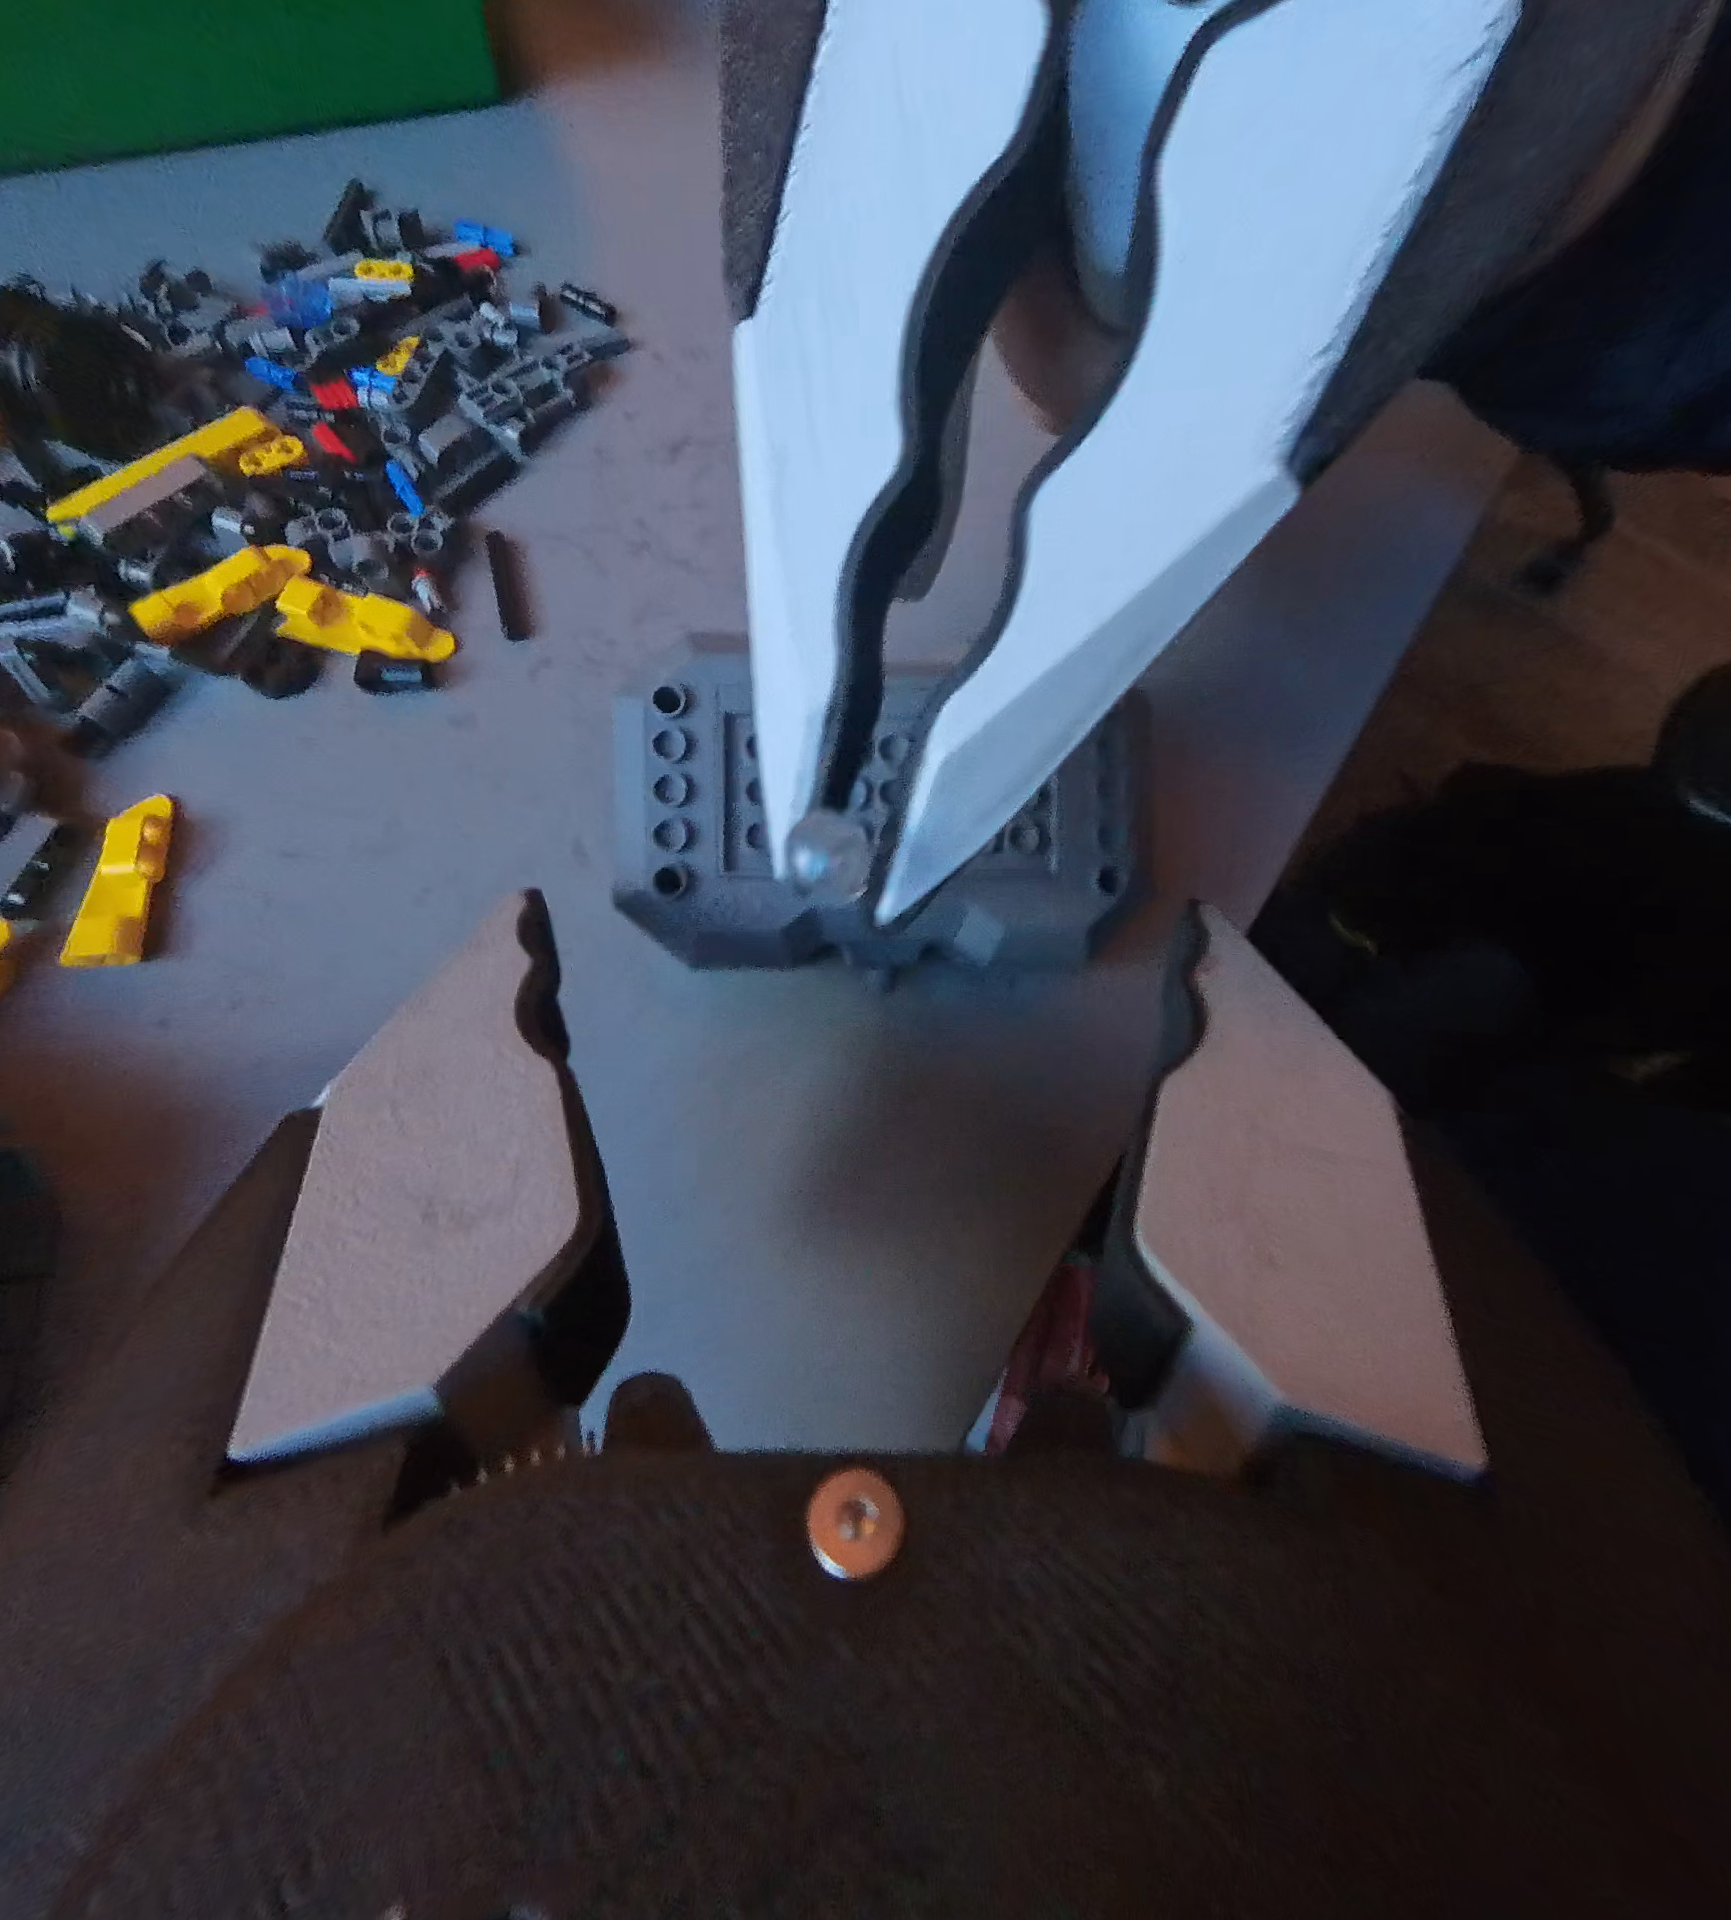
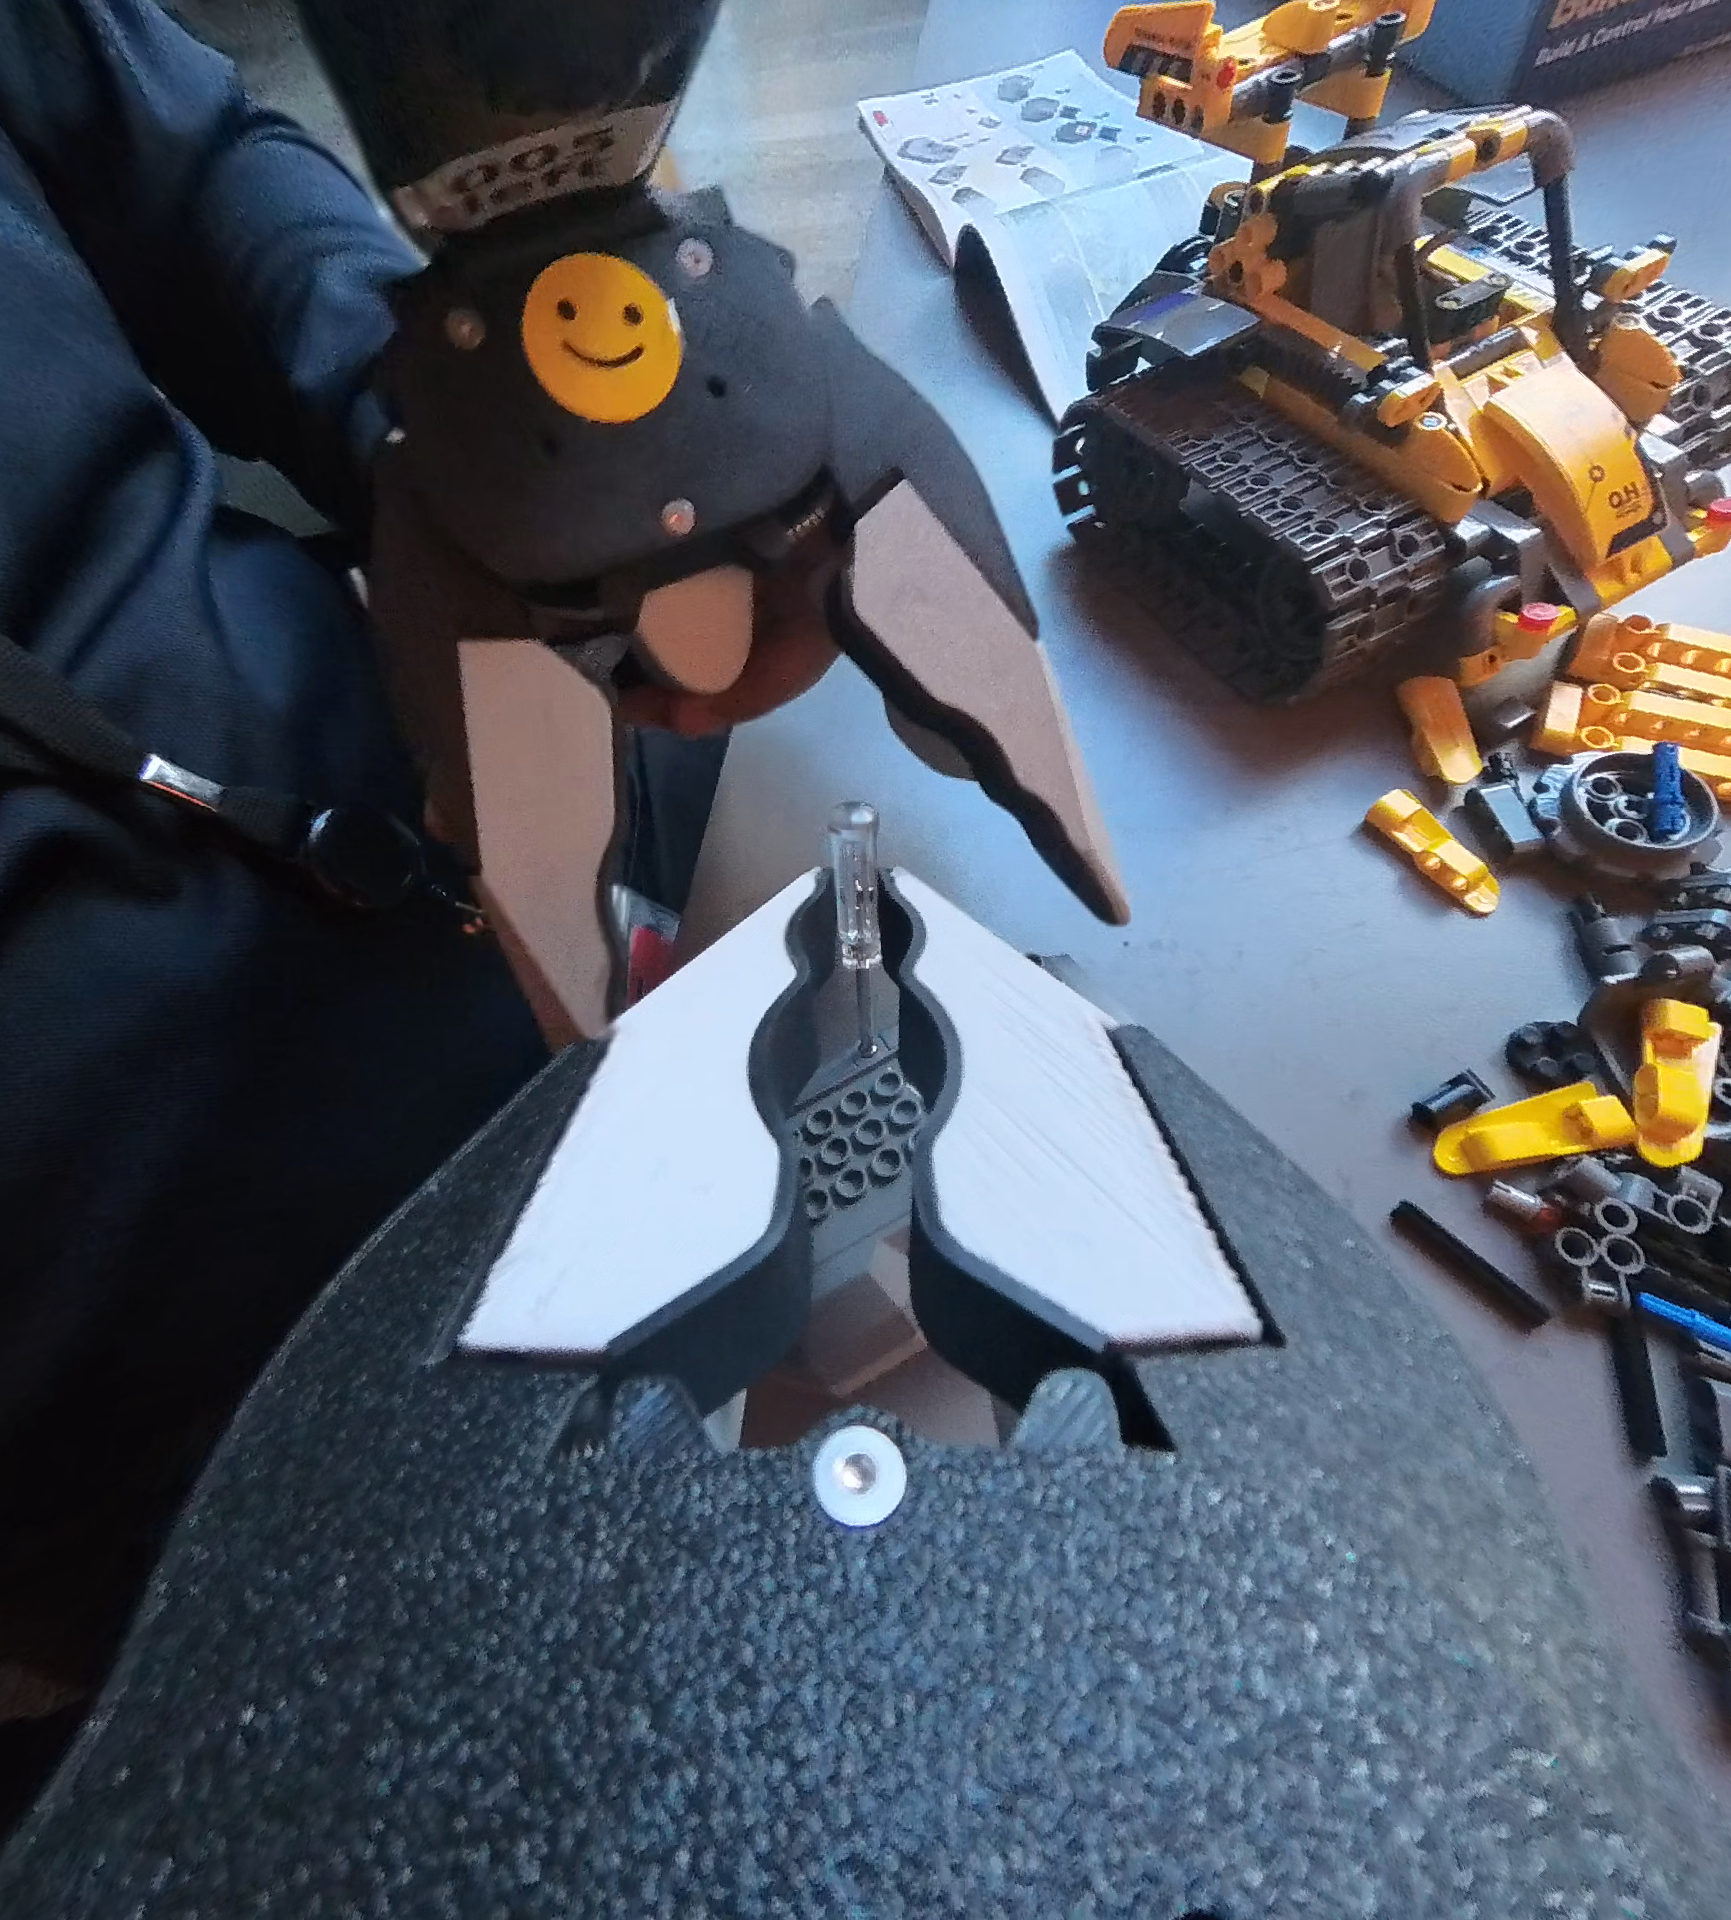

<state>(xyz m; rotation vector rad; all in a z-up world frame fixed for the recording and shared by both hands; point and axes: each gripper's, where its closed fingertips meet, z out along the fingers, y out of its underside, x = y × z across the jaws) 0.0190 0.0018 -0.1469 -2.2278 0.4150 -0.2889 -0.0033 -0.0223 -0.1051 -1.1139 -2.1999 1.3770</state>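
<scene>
My right gripper [image 2: 859, 883] has white fingers and is shut on a small clear pin [image 2: 855, 883] with a rounded head that sticks out past its tips. It holds the pin just above a grey studded block [image 1: 679, 800] on the grey table; the block also shows between the fingers in the right wrist view [image 2: 856, 1132]. In the left wrist view the right gripper [image 1: 845, 885] comes down from the top with the clear pin [image 1: 828, 857] over the block's near edge. My left gripper [image 1: 861, 925] is open and empty, just short of the block. Its fingers [image 2: 986, 717] face the pin.
A pile of loose black, grey, yellow and blue parts [image 1: 217, 468] lies left of the block. A yellow tracked vehicle model [image 2: 1412, 436], an open booklet [image 2: 1027, 177] and more parts [image 2: 1671, 1195] lie on the table. The table edge [image 1: 1360, 675] runs close by. Only a small space, under 4 cm, lies between the two pairs of fingers.
</scene>
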